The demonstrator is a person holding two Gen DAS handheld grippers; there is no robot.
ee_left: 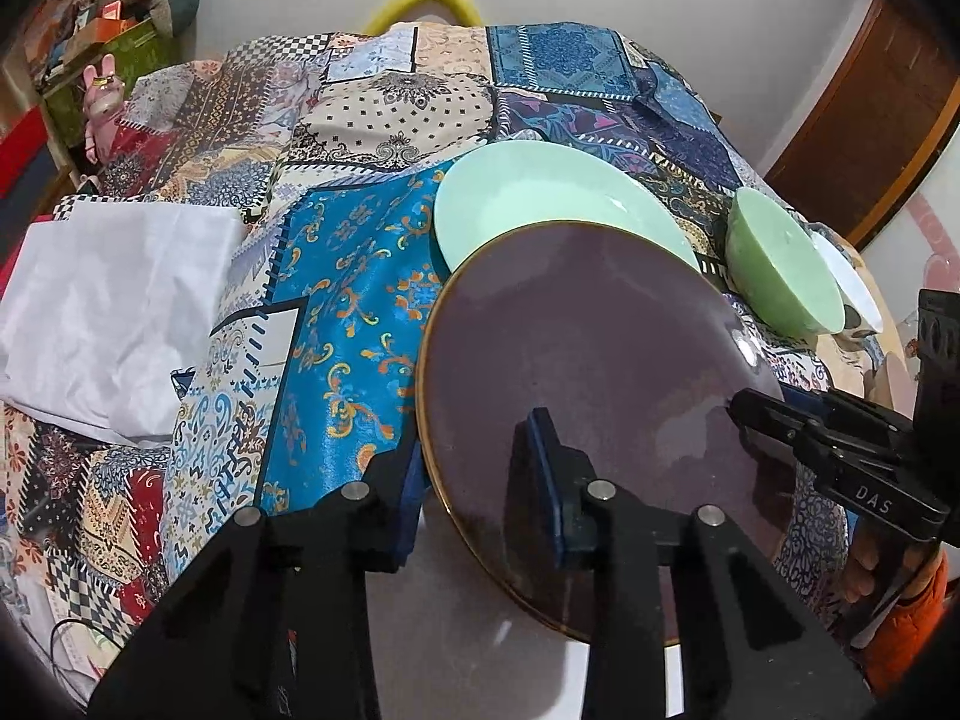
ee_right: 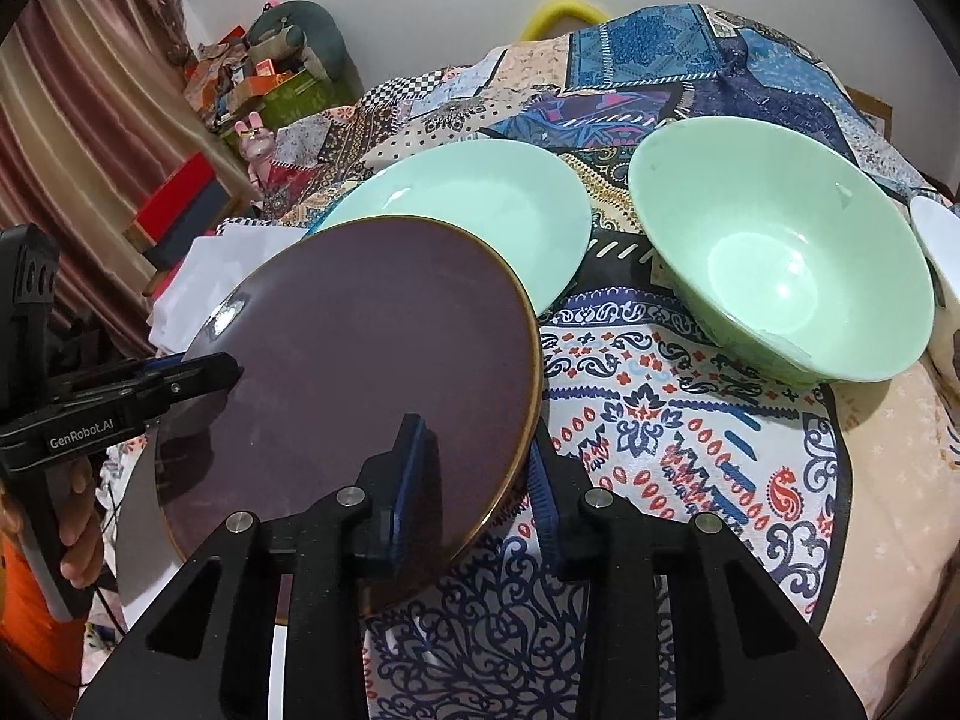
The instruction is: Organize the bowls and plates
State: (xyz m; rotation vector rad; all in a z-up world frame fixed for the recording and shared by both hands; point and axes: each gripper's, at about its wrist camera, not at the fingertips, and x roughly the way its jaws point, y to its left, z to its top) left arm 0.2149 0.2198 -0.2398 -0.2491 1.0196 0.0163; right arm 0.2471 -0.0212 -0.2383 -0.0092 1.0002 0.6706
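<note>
Plates first: the big dark purple plate with the thin gold rim is up off the patchwork cloth, tilted, and pinched from both sides. The left gripper has its blue pads closed on the plate's near-left edge, one finger on top and one under the rim. The right gripper is doing the same on the opposite edge, also clamped down on the rim. Part of the plate's lower edge is hidden behind the gripper bodies in both views.

Behind it sits the mint green plate, flat on the cloth, its near side covered by the purple one. Off to the right is the green bowl, upright on the cloth, well apart from the held plate. Just beside that is a white bowl, cut off by the frame edge so I can't tell much about it.

Readable stuff: "GenRobot.AI" on the left gripper's side as seen from the right wrist, and "DAS" on the right gripper as seen from the left wrist.

A white folded cloth lies at the left, and a small pink bunny figure is too blurry to make out.
</note>
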